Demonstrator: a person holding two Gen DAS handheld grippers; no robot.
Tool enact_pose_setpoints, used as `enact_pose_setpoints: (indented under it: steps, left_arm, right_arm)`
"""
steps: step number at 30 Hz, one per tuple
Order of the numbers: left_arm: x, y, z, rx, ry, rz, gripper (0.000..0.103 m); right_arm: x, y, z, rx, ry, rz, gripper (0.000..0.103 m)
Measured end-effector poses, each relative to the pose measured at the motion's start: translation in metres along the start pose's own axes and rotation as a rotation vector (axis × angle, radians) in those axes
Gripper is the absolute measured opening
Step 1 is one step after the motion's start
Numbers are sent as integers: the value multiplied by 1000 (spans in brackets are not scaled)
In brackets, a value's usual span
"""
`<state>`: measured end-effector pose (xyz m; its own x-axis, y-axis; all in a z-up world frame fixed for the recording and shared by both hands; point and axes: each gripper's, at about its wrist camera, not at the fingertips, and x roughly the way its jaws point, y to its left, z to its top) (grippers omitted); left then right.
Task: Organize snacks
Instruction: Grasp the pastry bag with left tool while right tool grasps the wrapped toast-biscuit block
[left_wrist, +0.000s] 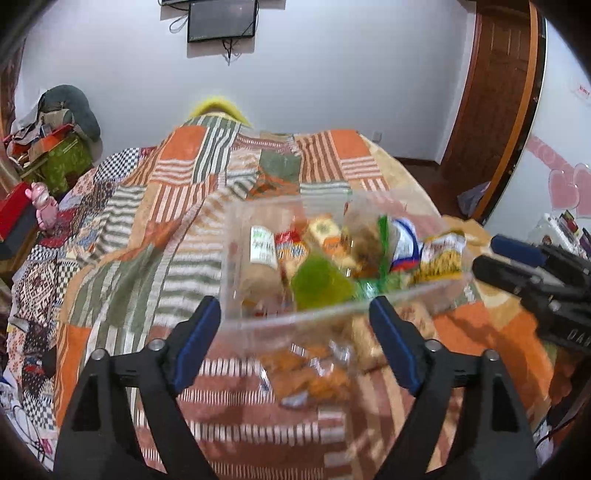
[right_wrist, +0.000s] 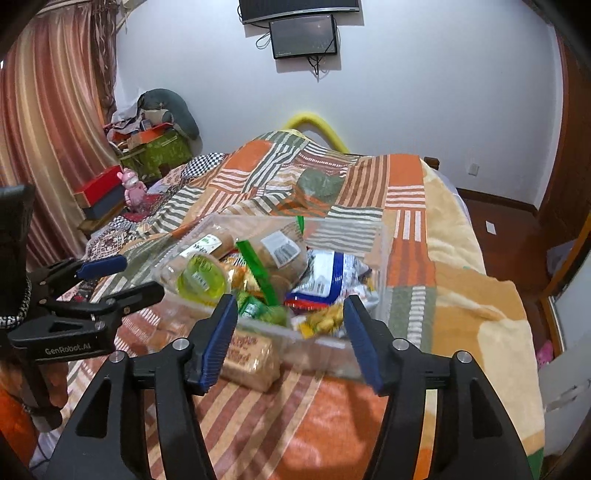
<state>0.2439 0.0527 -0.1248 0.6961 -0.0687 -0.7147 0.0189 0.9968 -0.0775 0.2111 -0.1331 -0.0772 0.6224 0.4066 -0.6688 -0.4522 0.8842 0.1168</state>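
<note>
The left gripper (left_wrist: 295, 314) stands wide open, its blue pads either side of the near rim of the clear plastic box (left_wrist: 424, 288) without pressing it. The right gripper (right_wrist: 290, 314) is about half open at the box's near right corner, nothing clamped between its pads. The box sits on the bed, heaped with snacks: wrapped buns, a green jelly cup (right_wrist: 201, 280) and a blue-and-white bag (right_wrist: 325, 277). A loose cracker pack (right_wrist: 251, 354) lies on the patchwork blanket (right_wrist: 406, 192) just near of it. Beyond are a white wall, a small mounted screen (right_wrist: 303, 37) and striped curtains (right_wrist: 48, 122) far left.
</note>
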Motion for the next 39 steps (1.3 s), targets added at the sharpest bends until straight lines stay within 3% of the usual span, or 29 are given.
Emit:
enact_pose_setpoints:
  steps: [10, 21, 30, 37, 39]
  left_arm:
    - [34, 4, -30, -45, 109, -12, 90]
    - [51, 19, -44, -73, 126, -65, 93]
    - [41, 27, -54, 12, 127, -74, 93]
    - [50, 54, -59, -100, 147, -144, 93]
    - [54, 54, -57, -108, 140, -128, 93]
  right_arm:
    - [8, 2, -22, 1, 56, 11, 62]
    - [29, 24, -33, -17, 99, 31, 82]
    - [62, 43, -35, -22, 164, 41, 84]
    - [76, 42, -33, 59, 193, 79, 90]
    - [79, 41, -33, 67, 204, 73, 90]
